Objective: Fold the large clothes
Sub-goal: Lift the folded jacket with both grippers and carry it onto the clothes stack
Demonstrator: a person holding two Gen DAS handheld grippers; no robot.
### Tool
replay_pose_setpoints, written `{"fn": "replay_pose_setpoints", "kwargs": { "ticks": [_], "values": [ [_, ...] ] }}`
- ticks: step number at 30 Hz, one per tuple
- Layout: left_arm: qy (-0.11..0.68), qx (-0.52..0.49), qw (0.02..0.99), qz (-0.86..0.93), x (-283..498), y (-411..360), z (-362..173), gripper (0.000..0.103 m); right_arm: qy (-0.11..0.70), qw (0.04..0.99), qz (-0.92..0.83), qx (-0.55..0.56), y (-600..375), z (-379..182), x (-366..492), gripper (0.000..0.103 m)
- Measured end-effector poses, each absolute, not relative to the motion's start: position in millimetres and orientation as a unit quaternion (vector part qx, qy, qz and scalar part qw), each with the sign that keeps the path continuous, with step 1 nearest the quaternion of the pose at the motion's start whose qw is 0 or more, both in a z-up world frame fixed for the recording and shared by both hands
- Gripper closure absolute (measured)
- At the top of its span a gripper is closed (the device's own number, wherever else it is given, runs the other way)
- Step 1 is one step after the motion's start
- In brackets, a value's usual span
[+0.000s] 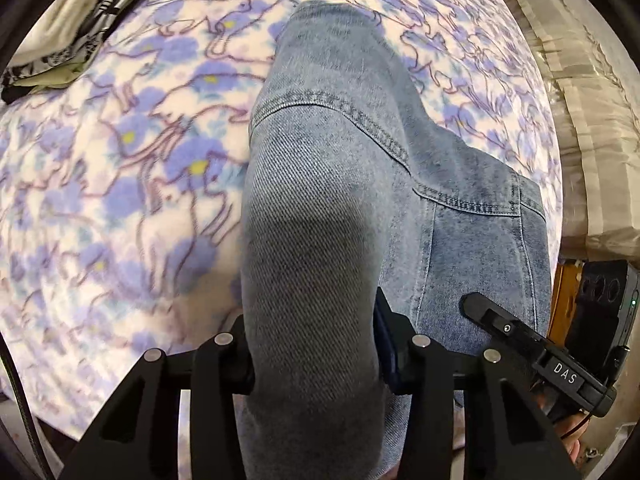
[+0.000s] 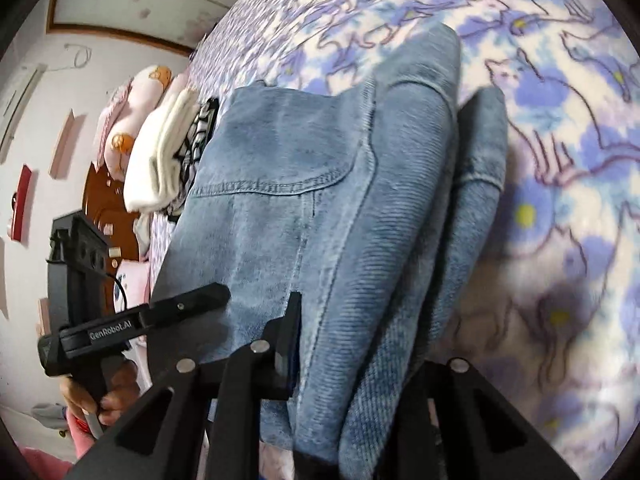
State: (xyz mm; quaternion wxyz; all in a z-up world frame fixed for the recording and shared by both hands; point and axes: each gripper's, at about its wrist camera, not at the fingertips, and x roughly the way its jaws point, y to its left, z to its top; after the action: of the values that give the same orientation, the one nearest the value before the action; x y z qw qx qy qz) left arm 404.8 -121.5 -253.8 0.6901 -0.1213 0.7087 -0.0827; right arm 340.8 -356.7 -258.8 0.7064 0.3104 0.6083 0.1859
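A pair of light blue jeans [image 1: 332, 184] hangs lifted above the bed's purple flowered blanket [image 1: 120, 168]. My left gripper [image 1: 316, 360] is shut on a thick fold of the denim, which fills the gap between its black fingers. In the right wrist view the jeans [image 2: 304, 208] show a back pocket and bunched folds. My right gripper [image 2: 352, 352] is shut on another fold; its right finger is hidden behind the cloth. Each gripper shows at the edge of the other's view, close beside the jeans.
A pile of folded white and black-patterned clothes [image 1: 76, 28] lies on the blanket at the far left, also seen as the pile [image 2: 172, 152]. Cream bedding [image 1: 588, 128] lies off the bed's right side. Pink plush items [image 2: 132, 120] and a person's hand [image 2: 116, 392] show left.
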Motion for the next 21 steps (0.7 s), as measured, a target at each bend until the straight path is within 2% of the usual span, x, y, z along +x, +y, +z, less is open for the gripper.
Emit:
{"fn": "replay_pose_setpoints", "kwargs": {
  "ticks": [6,11,21],
  "values": [
    [0.722,-0.097,0.679,-0.092,384.0,-80.1,-212.9,0.061,0.623,0.713,0.190,0.260,-302.8,-213.0,322.9,0.085],
    [0.712,-0.076,0.689,-0.107,377.0,-10.1,-173.1,0.061,0.606,0.733,0.179,0.252,-236.5,-172.2,315.6,0.085],
    [0.650,0.018,0.748,-0.130,435.3,128.0,-41.5,0.061,0.530,0.771,0.208,0.286,-108.9,-83.3,356.4,0.085]
  ]
}}
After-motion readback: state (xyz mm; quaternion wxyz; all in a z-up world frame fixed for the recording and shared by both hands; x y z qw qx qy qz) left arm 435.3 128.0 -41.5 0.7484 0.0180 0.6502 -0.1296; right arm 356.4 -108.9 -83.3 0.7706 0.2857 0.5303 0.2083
